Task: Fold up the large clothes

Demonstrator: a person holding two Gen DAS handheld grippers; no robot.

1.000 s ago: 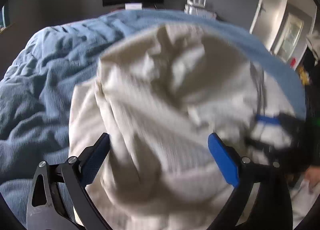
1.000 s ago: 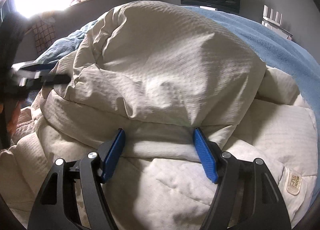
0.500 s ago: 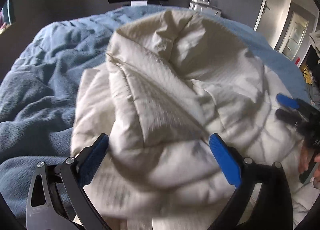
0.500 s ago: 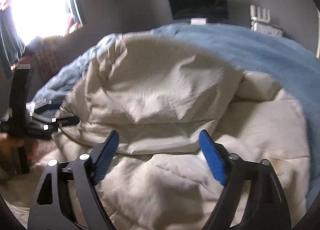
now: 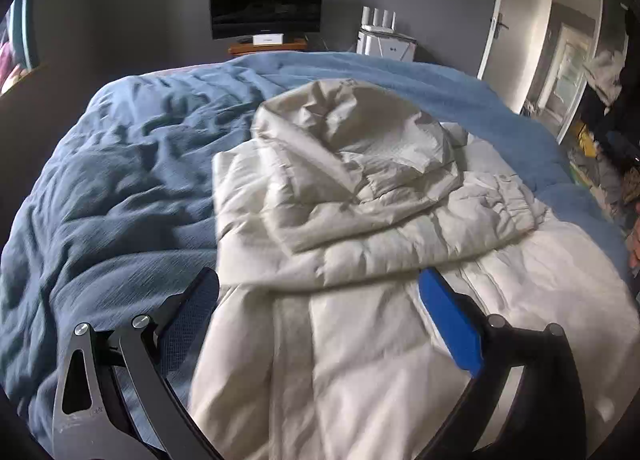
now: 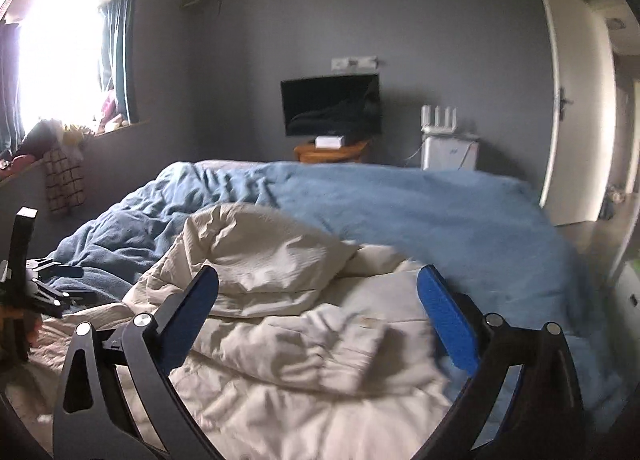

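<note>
The cream jacket lies folded on the blue bed; left tongs gape empty above it; right tongs, just widened, likewise hold nothing.

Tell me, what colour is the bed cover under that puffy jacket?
Blue bed cover, clearest in the left wrist view.

Cream jacket on blue-covered bed

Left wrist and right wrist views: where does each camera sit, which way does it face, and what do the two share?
Left wrist: on the left gripper, angled down at the cream jacket; its own open fingers show.
Right wrist: on the right gripper, facing more level across the bed; its fingers show, jaws just opened, nothing between; the left gripper appears at the frame's left edge.
Shared: jacket, blue blanket, TV.
</note>
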